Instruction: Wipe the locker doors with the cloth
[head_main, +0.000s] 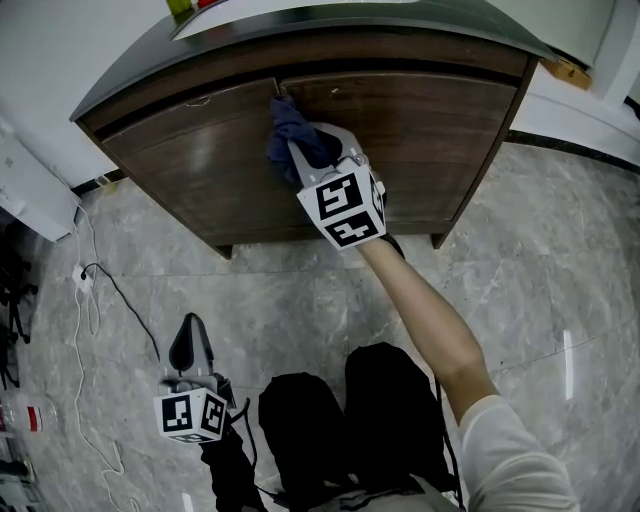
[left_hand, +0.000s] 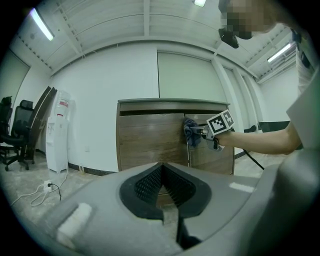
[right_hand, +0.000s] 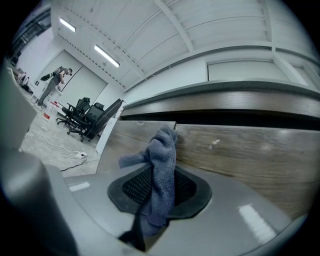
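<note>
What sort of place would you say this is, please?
Most likely an office: black swivel chairs stand in the background, ceiling strip lights run overhead, and a dark wooden cabinet with two doors sits on a polished stone-look floor.

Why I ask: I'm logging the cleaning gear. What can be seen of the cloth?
The cloth is a dark blue-grey rag with a fluffy, towel-like pile. It is bunched into a loose roll, not spread flat. The jaws of the right gripper are closed on its lower part, and one corner flops out to the side. Its upper end looks pressed against the wooden locker, at the seam where the left door and the right door meet, just under the dark top.
</note>
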